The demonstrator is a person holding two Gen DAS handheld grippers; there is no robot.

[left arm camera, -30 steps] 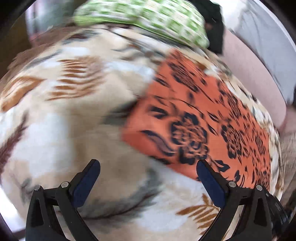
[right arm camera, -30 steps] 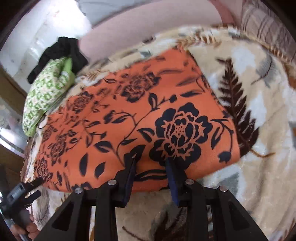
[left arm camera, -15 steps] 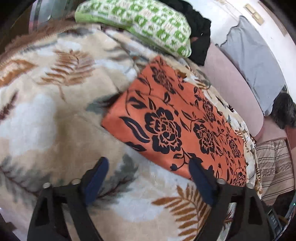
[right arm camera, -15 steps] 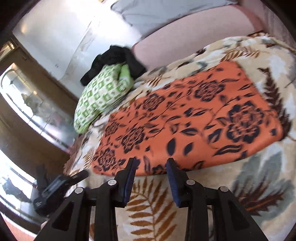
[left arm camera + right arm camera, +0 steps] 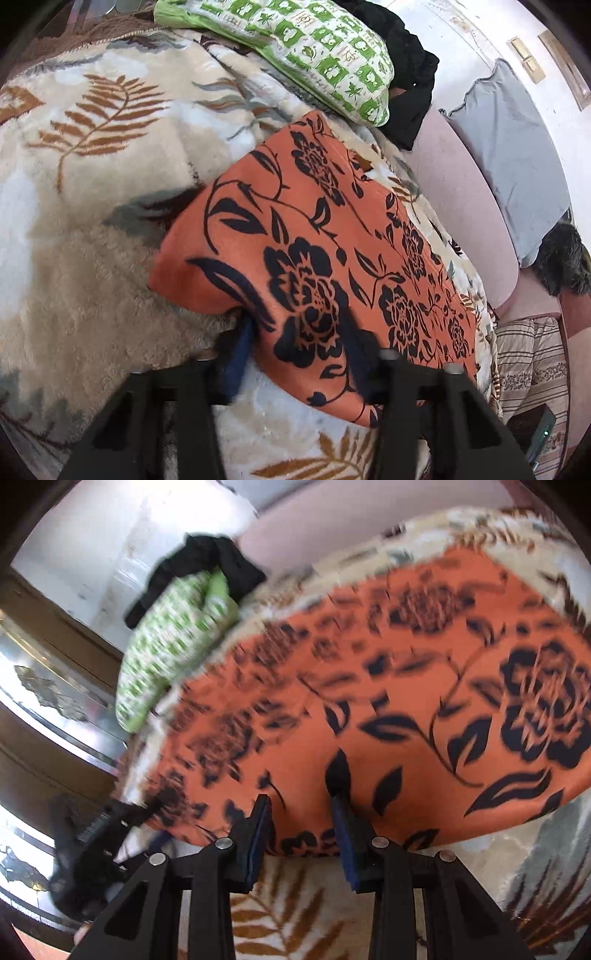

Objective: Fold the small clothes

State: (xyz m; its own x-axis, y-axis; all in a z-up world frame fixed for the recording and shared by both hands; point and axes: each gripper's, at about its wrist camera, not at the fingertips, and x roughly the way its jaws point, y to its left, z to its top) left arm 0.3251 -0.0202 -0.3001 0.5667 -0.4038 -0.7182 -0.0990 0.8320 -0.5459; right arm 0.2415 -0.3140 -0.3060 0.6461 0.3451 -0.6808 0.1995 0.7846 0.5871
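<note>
An orange cloth with a black flower print lies flat on a cream blanket with leaf patterns. In the left wrist view my left gripper straddles the cloth's near edge, its blue pads on either side of the fabric, jaws partly closed with a gap. In the right wrist view the same cloth fills the middle. My right gripper sits at its near edge with jaws part open around the hem. The left gripper shows at the cloth's left corner.
A green-and-white patterned pillow and a black garment lie at the far end of the bed. A pink cushion edge and a grey pillow run along the right. A striped cloth lies at lower right.
Both grippers have moved forward onto the cloth's near edge. The left jaws have narrowed from wide open around the fabric. The right view has swung and blurred.
</note>
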